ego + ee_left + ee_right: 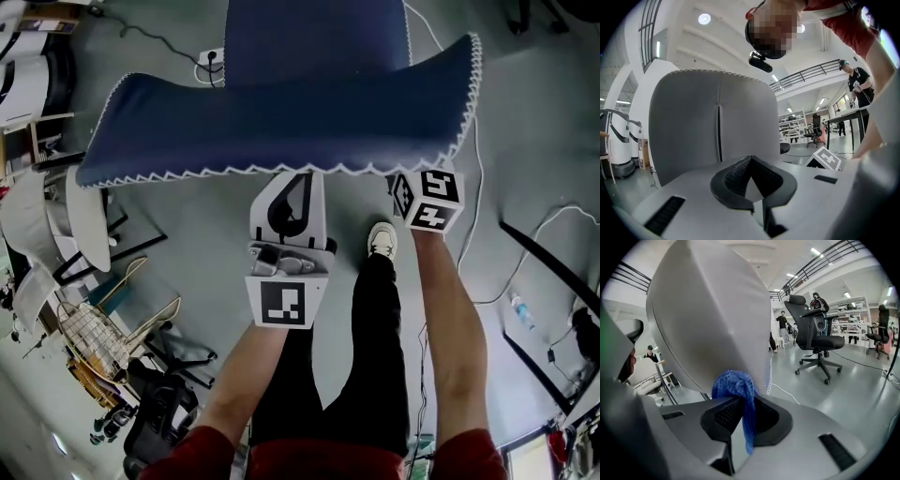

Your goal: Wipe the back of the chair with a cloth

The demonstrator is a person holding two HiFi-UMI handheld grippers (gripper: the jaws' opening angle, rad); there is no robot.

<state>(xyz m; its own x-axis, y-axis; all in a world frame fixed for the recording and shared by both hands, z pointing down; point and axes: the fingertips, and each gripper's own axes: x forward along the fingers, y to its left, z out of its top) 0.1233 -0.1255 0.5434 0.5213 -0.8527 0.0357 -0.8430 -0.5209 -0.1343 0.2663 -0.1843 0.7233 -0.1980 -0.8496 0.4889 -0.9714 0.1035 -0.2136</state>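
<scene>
In the head view the chair stands before me, its blue backrest edged with white zigzag stitching. The backrest's grey rear face fills the left gripper view. My left gripper points at that face just under the top edge, shut with nothing between its jaws. My right gripper is at the backrest's right end, its jaws hidden behind the edge. It is shut on a bunched blue cloth, which lies right up against the grey rear face; I cannot tell if it touches.
A white cable and a bottle lie on the grey floor at the right. A wire rack and a black chair stand at the lower left. Another office chair and people are farther off.
</scene>
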